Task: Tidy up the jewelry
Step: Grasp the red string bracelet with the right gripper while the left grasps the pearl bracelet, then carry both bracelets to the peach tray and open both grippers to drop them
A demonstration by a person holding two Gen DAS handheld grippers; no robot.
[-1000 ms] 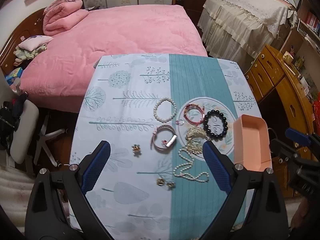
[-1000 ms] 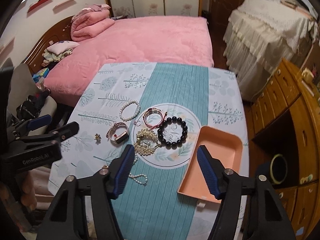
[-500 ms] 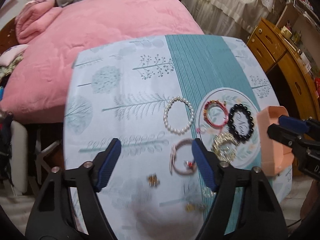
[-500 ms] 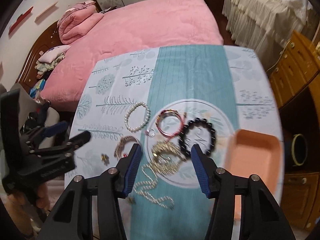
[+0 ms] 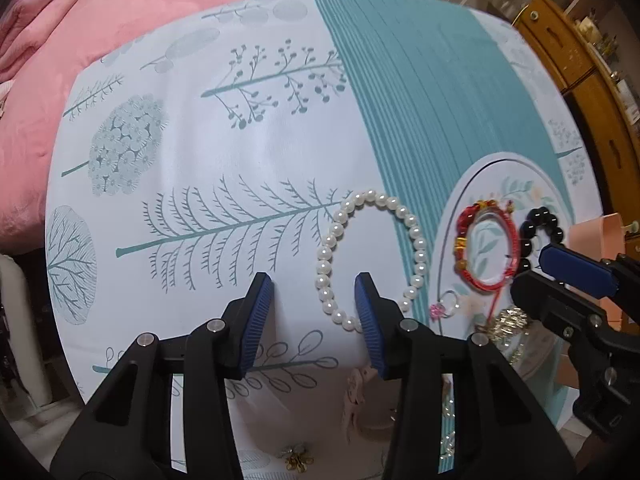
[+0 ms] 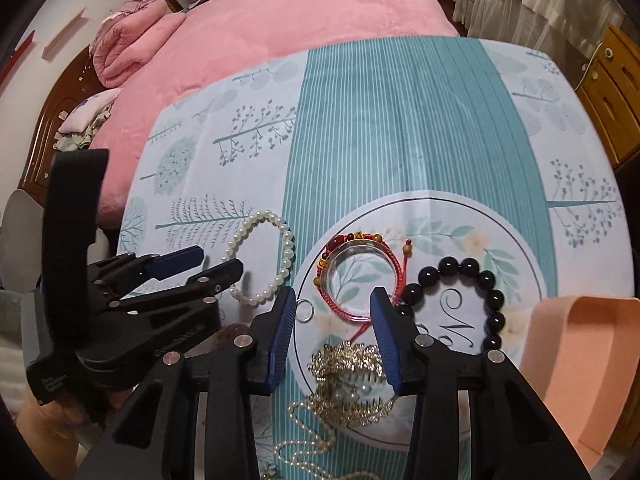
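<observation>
Left wrist view: looks forward and down along own fingers, close over patterned white-and-teal tablecloth (image 5: pixel 248 128), facing pink bed (image 5: pixel 120 12). Right wrist view: same heading, set further right, close over cloth (image 6: pixel 400 120). Shared: white pearl bead bracelet (image 5: pixel 416 236) (image 6: pixel 286 256), red cord bracelet (image 5: pixel 486 280) (image 6: pixel 340 300), black bead bracelet (image 5: pixel 526 240) (image 6: pixel 486 280), bed (image 6: pixel 320 12). Each view catches other gripper at its edge.

pink tray (image 6: pixel 576 344) cropped at edge, pearl necklace (image 6: pixel 304 440) partly hidden
</observation>
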